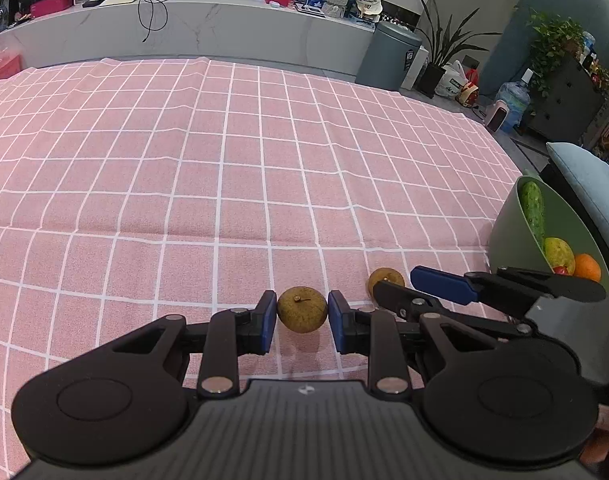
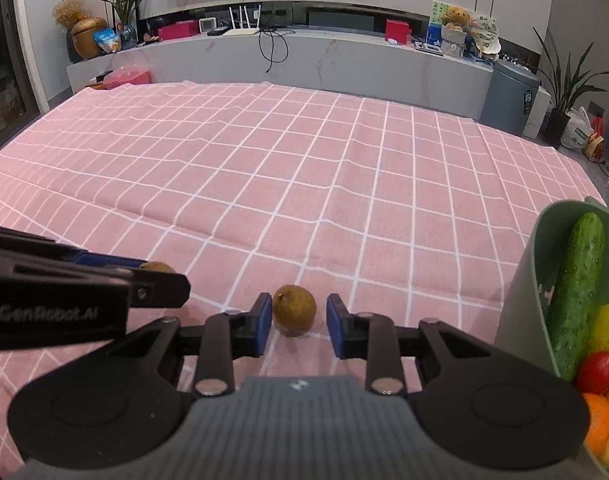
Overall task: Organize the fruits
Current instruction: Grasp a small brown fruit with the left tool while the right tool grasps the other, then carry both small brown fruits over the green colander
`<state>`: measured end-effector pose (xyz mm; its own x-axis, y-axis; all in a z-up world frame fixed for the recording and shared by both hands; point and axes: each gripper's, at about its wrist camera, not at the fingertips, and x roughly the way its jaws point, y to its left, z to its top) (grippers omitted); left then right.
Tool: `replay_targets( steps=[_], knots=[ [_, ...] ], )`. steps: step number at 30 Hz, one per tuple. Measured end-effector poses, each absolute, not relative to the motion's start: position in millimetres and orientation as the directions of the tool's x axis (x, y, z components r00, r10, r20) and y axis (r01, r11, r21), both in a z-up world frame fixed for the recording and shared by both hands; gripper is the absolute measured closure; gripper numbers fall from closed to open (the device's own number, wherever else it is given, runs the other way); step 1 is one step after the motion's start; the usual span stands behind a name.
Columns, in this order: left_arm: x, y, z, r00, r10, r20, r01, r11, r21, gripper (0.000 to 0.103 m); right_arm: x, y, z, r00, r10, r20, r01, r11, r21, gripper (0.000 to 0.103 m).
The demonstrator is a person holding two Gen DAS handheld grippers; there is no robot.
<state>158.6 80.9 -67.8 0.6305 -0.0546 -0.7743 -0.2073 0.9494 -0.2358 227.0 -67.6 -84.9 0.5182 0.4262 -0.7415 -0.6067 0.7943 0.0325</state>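
Two brown round fruits lie on the pink checked cloth. My left gripper [image 1: 302,318] is open with one brown fruit [image 1: 302,309] between its blue pads, which stand close to its sides. My right gripper [image 2: 299,322] is open around the other brown fruit [image 2: 294,309], which touches the left pad and stands apart from the right one. That second fruit [image 1: 386,279] shows partly behind the right gripper in the left wrist view. The left gripper's fruit [image 2: 156,267] peeks over the left gripper in the right wrist view.
A green bowl [image 2: 520,300] at the right edge holds a cucumber [image 2: 576,292], a red tomato [image 2: 596,372], oranges [image 2: 598,420] and a yellow-green fruit [image 1: 559,255]. The pink cloth [image 2: 304,168] stretches far ahead. A grey chair [image 1: 588,184] stands right of the table.
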Motion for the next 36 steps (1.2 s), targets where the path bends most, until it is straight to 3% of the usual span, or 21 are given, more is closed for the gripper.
replay_targets(
  steps=[5, 7, 16, 28, 36],
  knots=[
    [157.8, 80.7, -68.2, 0.63, -0.058, -0.775, -0.207, 0.948, -0.24, 0.072, 231.9, -66.9, -89.9, 0.499, 0.424, -0.756, -0.597, 0.8, 0.056, 0.077],
    [157.5, 79.9, -69.0, 0.628, -0.06, -0.776, -0.204, 0.949, -0.239, 0.072, 231.9, -67.5, -90.7, 0.491, 0.428, -0.759, -0.599, 0.798, 0.063, 0.083],
    [157.6, 73.6, -68.2, 0.628, -0.073, -0.775, -0.173, 0.957, -0.231, 0.072, 223.8, -72.6, -80.5, 0.505, 0.419, -0.754, -0.605, 0.796, 0.037, 0.083],
    [156.4, 51.4, -44.4, 0.642, -0.103, -0.76, -0.1, 0.971, -0.216, 0.072, 200.6, -117.1, -40.1, 0.557, 0.408, -0.724, -0.575, 0.818, 0.019, 0.083],
    [166.2, 23.4, -12.2, 0.661, -0.191, -0.725, -0.012, 0.964, -0.265, 0.072, 192.0, -166.3, -6.0, 0.606, 0.389, -0.694, -0.545, 0.838, -0.006, 0.083]
  ],
)
